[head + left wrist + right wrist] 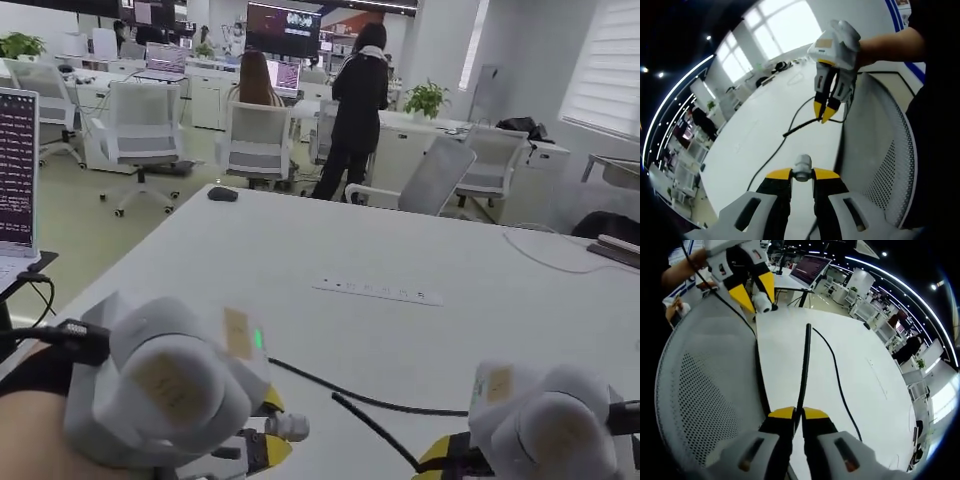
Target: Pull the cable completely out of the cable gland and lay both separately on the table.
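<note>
- We have the left gripper (801, 176) clamped on the small white plastic cable gland (802, 167), held up near the close edge of the large white table (400, 250)
- The right gripper (798, 413) is closed tight on the thin black cable (805, 365); its free end stands clear of the gland, so we judge the pull done
- The rest of the cable lies over the tabletop in a loose curve
- What is left is the laying down: we should lower the cable flat first, well apart from the gland, and part the jaws only once it rests
- Then we set the gland down further in, away from the edge and the grey mesh chair back (700, 380), since its round body may roll
</note>
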### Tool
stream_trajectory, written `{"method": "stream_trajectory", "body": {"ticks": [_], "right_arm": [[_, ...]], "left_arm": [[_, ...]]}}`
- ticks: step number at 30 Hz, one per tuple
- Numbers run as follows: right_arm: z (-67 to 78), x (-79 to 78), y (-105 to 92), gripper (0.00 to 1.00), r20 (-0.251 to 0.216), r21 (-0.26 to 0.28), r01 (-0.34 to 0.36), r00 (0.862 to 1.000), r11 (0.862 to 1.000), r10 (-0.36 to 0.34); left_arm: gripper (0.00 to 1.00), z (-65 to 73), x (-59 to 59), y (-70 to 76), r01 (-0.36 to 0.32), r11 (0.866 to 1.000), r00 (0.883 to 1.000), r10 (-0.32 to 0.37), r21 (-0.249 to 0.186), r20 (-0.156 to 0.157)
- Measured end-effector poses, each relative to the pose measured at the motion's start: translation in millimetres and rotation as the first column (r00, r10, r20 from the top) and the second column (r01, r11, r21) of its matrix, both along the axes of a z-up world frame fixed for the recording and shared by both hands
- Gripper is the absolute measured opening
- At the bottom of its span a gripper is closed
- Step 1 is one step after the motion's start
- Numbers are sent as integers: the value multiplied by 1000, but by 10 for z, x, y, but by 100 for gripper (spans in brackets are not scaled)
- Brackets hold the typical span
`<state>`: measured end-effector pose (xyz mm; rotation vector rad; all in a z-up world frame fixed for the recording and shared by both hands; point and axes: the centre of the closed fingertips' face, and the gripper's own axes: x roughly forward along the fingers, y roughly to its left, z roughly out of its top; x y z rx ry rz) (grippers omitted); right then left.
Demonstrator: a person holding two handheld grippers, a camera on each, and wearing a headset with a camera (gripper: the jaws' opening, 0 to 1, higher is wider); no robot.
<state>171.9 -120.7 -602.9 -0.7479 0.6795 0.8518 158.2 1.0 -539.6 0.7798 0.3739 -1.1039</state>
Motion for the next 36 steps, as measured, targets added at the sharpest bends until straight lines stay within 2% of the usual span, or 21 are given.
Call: {"method": "stream_trajectory", "body": {"ticks": [4, 6, 7, 9, 11, 13, 15, 17, 18, 20, 21, 22, 25, 26, 27, 29, 30, 31, 33, 34, 36], "right_arm": [[34, 260, -152, 3, -13, 22, 32, 999, 999, -32], [53, 422, -209, 4, -42, 68, 78, 996, 995, -75], [70, 534, -216, 4, -61, 122, 112, 993, 986, -105], [76, 711, -244, 3, -92, 180, 156, 986, 971, -142], [28, 932, -308, 3, -99, 205, 190, 980, 960, -172], [-61, 1099, -379, 3, -134, 225, 245, 966, 943, -219], [-211, 1324, -463, 3, -160, 239, 289, 953, 927, -256], [-421, 1547, -610, 4, -175, 209, 333, 938, 920, -300], [-560, 1650, -712, 4, -189, 183, 365, 924, 913, -332], [-738, 1747, -843, 4, -215, 143, 404, 904, 903, -370], [-850, 1822, -950, 4, -227, 119, 434, 887, 893, -402], [-920, 1862, -1025, 5, -231, 99, 449, 878, 888, -419], [-1069, 1947, -1216, 5, -258, 80, 528, 830, 845, -495], [-1102, 1968, -1251, 6, -264, 79, 540, 822, 838, -504], [-1121, 1963, -1275, 6, -265, 70, 537, 823, 841, -503], [-1150, 1966, -1336, 10, -269, 57, 552, 811, 832, -519], [-1159, 1943, -1338, 11, -281, 50, 549, 809, 834, -515], [-1161, 1902, -1332, 14, -296, 35, 529, 816, 848, -497], [-1103, 1868, -1320, 17, -286, 36, 509, 830, 860, -479], [-1038, 1821, -1288, 17, -264, 15, 460, 858, 888, -440], [-896, 1758, -1266, 17, -183, -33, 365, 913, 930, -365]], "left_arm": [[16, -1, 51, -16, -5, 1000, 1000, 5, -11, -3], [16, -6, 76, -32, -6, 1000, 1000, 6, -19, -9], [16, -9, 84, -37, -6, 1000, 1000, 5, -20, -11], [16, -14, 89, -41, -7, 1000, 1000, 6, -26, -17], [16, -21, 98, -34, -13, 999, 1000, 12, -31, -22], [16, -23, 100, -27, -15, 999, 1000, 14, -38, -24], [16, -19, 113, -18, -21, 999, 999, 20, -46, -25], [16, -10, 130, -12, -29, 998, 999, 27, -60, -36], [16, -5, 140, -11, -33, 997, 999, 30, -66, -40], [16, -5, 148, -9, -36, 997, 998, 33, -64, -44], [16, 0, 161, -3, -40, 997, 998, 37, -63, -40], [16, 13, 183, 6, -48, 997, 998, 45, -67, -40], [16, 27, 212, 21, -59, 995, 997, 55, -81, -52], [16, 27, 221, 26, -60, 995, 997, 56, -81, -53], [16, 27, 239, 32, -63, 995, 997, 59, -78, -50], [16, 26, 269, 40, -64, 995, 997, 60, -70, -50], [16, 30, 278, 41, -63, 996, 997, 60, -68, -49], [16, 40, 294, 39, -62, 996, 997, 59, -67, -45], [16, 54, 317, 33, -57, 996, 998, 54, -69, -44], [16, 67, 340, 20, -54, 996, 998, 50, -74, -44], [16, 87, 379, -13, -41, 996, 998, 38, -76, -41]]}}
